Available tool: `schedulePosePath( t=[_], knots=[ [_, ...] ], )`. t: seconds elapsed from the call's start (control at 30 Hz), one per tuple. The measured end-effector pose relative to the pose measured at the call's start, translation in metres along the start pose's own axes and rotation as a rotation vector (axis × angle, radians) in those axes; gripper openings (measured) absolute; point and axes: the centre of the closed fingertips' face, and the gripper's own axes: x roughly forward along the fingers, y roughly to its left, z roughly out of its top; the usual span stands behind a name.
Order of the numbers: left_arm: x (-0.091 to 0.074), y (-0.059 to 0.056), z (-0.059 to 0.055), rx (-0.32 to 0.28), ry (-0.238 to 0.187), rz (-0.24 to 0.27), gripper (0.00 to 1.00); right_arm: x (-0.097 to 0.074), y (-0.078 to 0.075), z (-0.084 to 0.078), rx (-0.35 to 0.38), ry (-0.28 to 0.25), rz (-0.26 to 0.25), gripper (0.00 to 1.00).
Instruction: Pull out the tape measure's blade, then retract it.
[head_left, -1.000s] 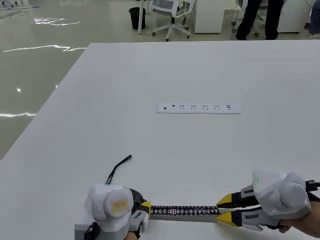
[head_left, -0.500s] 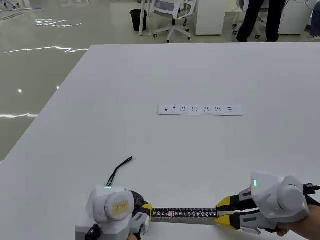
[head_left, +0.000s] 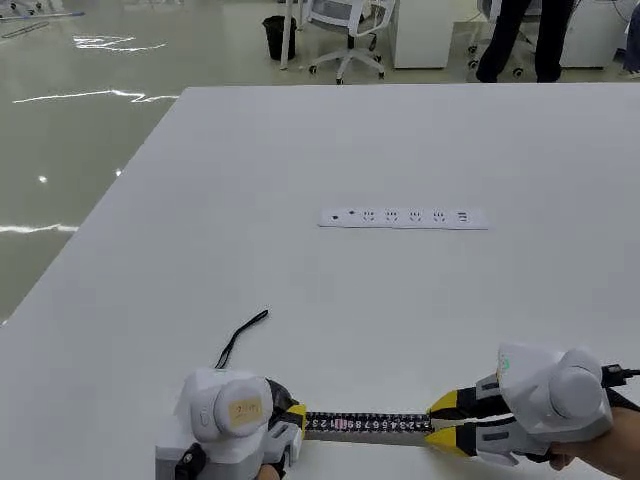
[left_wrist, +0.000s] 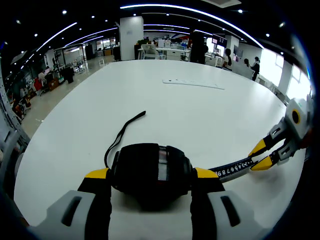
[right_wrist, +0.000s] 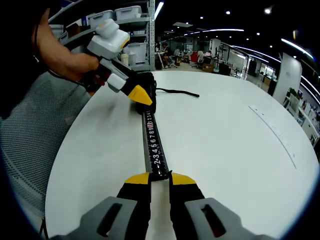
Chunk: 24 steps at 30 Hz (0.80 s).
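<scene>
One white power strip (head_left: 404, 217) lies on the white surface (head_left: 250, 180). Well apart from it, toward the person, sits one black tape measure (left_wrist: 150, 165), with one wrist strap (head_left: 240, 338) trailing toward the power strip and one blade (head_left: 368, 424) extended partway. Two grippers are held low and level, tips facing each other. The left gripper (head_left: 290, 425) is clamped on the tape measure's case, and the right gripper (right_wrist: 160, 179) is pinched on the blade's end.
</scene>
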Motion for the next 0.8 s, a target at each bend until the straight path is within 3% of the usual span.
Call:
schedulePosePath(
  t=[0.8],
  knots=[
    [-0.0001,0.0008,-0.0007,-0.012,0.023,-0.001,0.58,0.0028,-0.0005,0.0027,-0.009,-0.003,-0.007,0.13]
  ],
)
